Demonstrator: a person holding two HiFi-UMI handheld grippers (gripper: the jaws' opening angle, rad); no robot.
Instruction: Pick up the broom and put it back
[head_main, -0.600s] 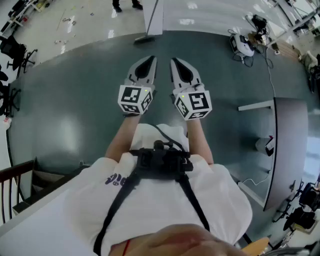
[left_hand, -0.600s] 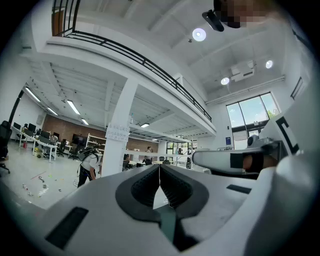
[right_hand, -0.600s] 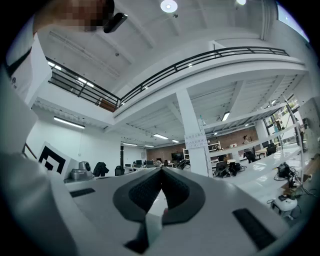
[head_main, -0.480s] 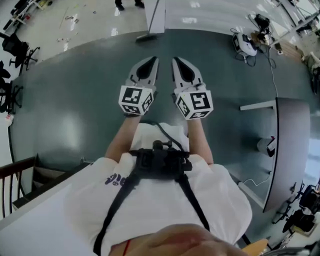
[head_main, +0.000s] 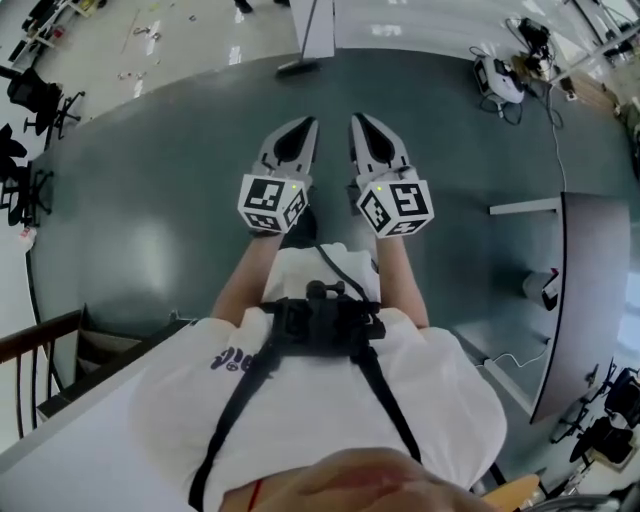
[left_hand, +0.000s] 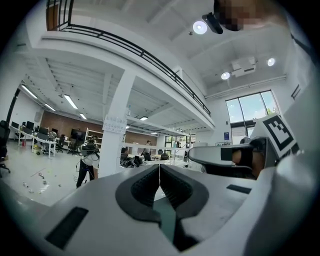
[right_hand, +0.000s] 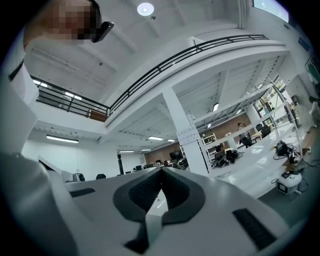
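Note:
I hold both grippers out in front of me, level and side by side over the dark green floor (head_main: 150, 200). My left gripper (head_main: 305, 127) is shut with nothing between its jaws; its own view shows the pads meeting (left_hand: 159, 176). My right gripper (head_main: 358, 122) is shut and empty too, its pads touching (right_hand: 161, 176). A dark flat thing (head_main: 298, 66) lies at the foot of a white pillar (head_main: 320, 25) ahead. I cannot tell whether that is the broom. No broom shows in either gripper view.
A grey desk (head_main: 585, 290) stands at the right with a white bin (head_main: 540, 287) beside it. Cables and a small device (head_main: 500, 75) lie at the upper right. Office chairs (head_main: 25, 95) stand at the left, a railing (head_main: 40, 350) at the lower left. A person (left_hand: 86, 162) stands by the pillar.
The pillar's foot and the floor's far edge have slid slightly up the head view. Both grippers stay shut and side by side.

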